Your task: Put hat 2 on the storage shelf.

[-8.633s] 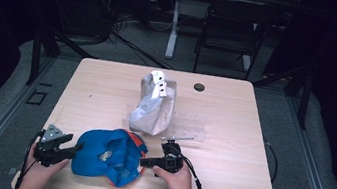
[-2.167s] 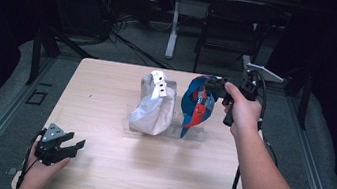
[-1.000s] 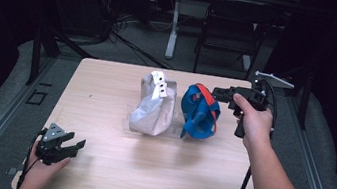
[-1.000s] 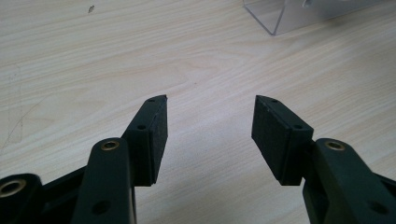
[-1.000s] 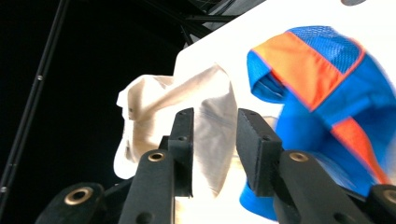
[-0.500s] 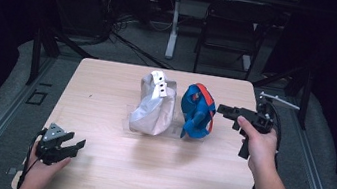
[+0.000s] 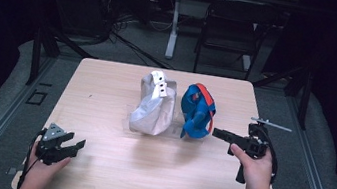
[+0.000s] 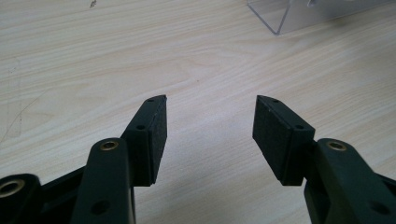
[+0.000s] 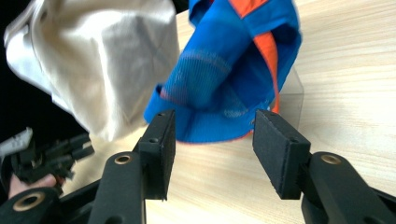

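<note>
right gripper point(image 7: 219, 133): fingers just opened wide, let go, pulled back | blue cap point(image 7: 196, 111) stands before them on bench point(image 7: 107, 85) beside white cap point(image 7: 154, 106) | left gripper point(image 7: 70, 144): open, empty

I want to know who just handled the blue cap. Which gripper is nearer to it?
Right. The right gripper sits open just beside the blue cap; the left gripper rests open at the table's near left corner.

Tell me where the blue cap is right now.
In the high view, the blue cap stands right of centre on the table, beside the white cap, just ahead of the right gripper.
</note>
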Demonstrator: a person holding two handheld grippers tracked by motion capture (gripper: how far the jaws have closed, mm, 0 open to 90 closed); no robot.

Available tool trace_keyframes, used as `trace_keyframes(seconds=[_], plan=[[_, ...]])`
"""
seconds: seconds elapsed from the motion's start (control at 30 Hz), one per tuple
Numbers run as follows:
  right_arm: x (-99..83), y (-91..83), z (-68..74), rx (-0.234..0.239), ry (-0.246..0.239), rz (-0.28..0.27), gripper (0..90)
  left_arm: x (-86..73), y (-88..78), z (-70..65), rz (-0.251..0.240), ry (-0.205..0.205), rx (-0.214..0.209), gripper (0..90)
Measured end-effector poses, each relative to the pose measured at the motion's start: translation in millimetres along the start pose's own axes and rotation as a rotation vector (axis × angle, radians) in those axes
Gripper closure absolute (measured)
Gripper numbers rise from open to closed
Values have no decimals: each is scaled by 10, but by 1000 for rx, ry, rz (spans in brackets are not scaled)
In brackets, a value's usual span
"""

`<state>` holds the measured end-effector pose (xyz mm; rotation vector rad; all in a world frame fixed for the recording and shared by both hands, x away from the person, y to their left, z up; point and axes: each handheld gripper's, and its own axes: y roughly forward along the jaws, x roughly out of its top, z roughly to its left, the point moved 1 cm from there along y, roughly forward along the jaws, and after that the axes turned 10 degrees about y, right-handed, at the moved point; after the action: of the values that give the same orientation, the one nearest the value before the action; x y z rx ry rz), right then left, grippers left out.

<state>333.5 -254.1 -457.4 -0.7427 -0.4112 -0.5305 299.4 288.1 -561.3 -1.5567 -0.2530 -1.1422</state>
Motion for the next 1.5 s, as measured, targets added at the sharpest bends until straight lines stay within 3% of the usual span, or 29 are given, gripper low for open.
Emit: trace_keyframes(seconds=[0.07, 0.3, 0.63, 0.73, 0.8, 0.93, 1.1, 1.27, 1.33, 1.37, 1.5], plan=[[-92, 35, -53, -15, -22, 5, 492, 0, 1, 0, 0, 0, 0, 455], [-444, 137, -247, -39, -20, 24, 493, -7, 6, 5, 10, -2, -2, 455], [-817, 169, -376, -89, -44, -5, 494, -22, 44, -5, 16, -6, -5, 456], [-900, 150, -403, -136, -60, -57, 506, -24, 55, -12, 18, -5, -8, 456], [-931, 145, -428, -158, -64, -78, 513, -23, 60, -19, 19, -3, -9, 455], [-979, 144, -461, -134, -34, -105, 513, -11, 59, -44, 17, 3, -12, 456], [-1049, 183, -470, -134, -42, -106, 511, -8, 73, -66, 18, 12, -19, 456], [-1088, 206, -454, -178, -44, -170, 513, 4, 89, -111, 23, 23, -29, 455], [-1093, 212, -471, -202, -59, -157, 513, 8, 104, -128, 26, 35, -33, 455], [-1102, 245, -470, -187, -40, -179, 514, 9, 109, -141, 31, 38, -36, 455], [-1117, 273, -497, -198, -37, -159, 514, 23, 133, -186, 36, 51, -49, 455]])
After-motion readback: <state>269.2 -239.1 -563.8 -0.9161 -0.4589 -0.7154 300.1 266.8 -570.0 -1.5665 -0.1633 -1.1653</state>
